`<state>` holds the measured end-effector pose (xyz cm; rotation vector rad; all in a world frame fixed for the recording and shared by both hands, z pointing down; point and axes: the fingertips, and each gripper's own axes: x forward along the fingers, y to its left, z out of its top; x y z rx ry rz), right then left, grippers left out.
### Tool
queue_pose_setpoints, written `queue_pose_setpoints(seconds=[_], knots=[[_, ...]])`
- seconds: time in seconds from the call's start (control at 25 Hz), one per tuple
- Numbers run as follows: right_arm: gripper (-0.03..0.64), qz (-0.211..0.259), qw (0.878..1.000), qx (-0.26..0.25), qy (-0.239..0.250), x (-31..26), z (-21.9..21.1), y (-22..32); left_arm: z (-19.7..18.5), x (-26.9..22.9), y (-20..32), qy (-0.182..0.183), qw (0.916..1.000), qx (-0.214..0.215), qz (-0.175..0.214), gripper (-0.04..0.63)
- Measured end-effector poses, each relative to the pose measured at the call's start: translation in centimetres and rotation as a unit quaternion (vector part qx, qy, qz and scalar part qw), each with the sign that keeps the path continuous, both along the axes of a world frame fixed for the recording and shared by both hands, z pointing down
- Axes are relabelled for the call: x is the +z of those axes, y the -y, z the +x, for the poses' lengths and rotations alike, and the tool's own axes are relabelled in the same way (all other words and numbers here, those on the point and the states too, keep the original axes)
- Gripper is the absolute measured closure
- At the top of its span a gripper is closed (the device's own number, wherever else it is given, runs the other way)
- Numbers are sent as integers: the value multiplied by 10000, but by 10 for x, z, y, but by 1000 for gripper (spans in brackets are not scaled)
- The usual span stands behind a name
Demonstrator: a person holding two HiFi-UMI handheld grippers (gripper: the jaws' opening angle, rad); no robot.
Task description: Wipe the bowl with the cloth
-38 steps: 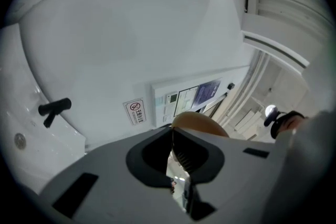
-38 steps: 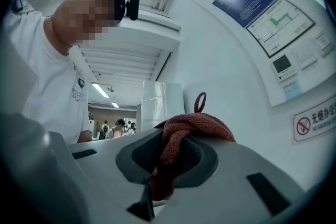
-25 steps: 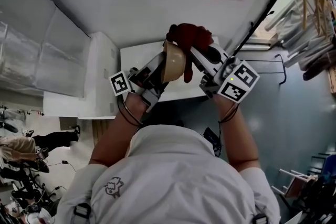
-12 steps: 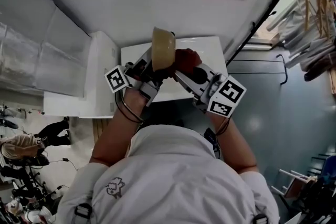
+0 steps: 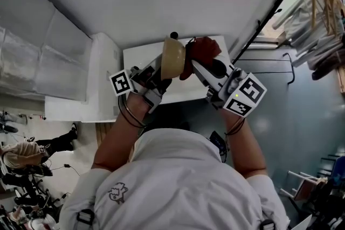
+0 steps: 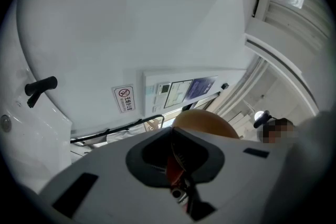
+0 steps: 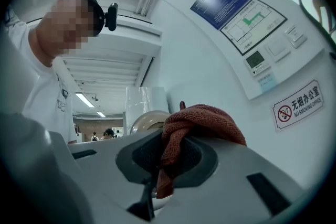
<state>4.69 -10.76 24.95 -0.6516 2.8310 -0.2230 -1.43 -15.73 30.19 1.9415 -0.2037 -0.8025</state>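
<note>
While the left tongs [image 5: 163, 75] pinch the tan bowl [image 5: 174, 55] by its rim, the right tongs [image 5: 197, 64], clamping the dark-red cloth [image 5: 204, 49], sit just right, cloth seemingly touching it.

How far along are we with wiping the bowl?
Done: the left gripper grips the bowl, held up above the table; the right gripper grips the cloth. In hand: the cloth looks pressed against the bowl's side. Left: how much is wiped can't be told; the bowl isn't set down yet.
</note>
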Motion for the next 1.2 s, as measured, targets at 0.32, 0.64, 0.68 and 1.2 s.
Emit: queue_pose_setpoints(seconds=[0.32,0.64,0.68,1.2], knots=[[566,-436,9980,457,-73,37,9,27,-5,7,-6,400,9991,30,129,575],[566,-906,9931,729,-170,73,26,46,-25,33,-6,1131,9934,-65,152,575],[566,-969,9922,758,-186,79,28,47,-31,39,-4,1274,9917,-131,129,575],[566,-2026,9728,854,-730,184,25,51,-90,131,23,2971,9518,-696,-317,575]])
